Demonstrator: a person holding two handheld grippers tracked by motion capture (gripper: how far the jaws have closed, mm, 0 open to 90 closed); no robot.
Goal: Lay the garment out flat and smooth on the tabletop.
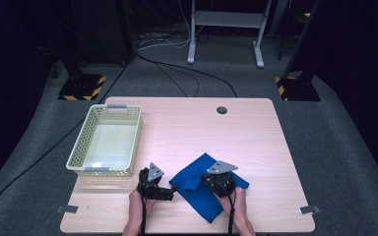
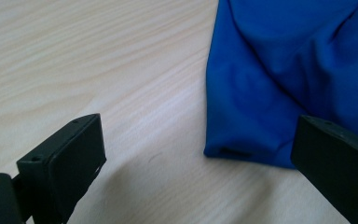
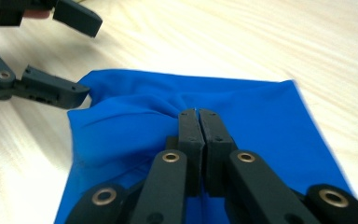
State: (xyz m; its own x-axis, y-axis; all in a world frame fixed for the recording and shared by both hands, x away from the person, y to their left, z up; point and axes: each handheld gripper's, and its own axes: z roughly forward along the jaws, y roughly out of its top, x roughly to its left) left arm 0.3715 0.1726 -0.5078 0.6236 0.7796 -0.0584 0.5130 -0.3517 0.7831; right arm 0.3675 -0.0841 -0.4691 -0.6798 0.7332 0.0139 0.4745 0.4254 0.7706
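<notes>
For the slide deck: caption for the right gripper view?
Right hand-held gripper pinches blue cloth on wooden table.

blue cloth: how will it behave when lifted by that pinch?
Probably floppy: the blue cloth puckers into folds where the right gripper pinches it. Likely light, thin fabric lying flat elsewhere. It should drape and sag rather than hold its shape.

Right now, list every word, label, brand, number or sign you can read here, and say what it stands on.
None: no readable text on anything.
Cloth: plain blue, no tag showing.
Basket: no label.
Table: bare wood, unmarked.
Left gripper and right gripper: black, no lettering.
Floor stands: yellow and black hazard stripes, a sign without words.
</notes>
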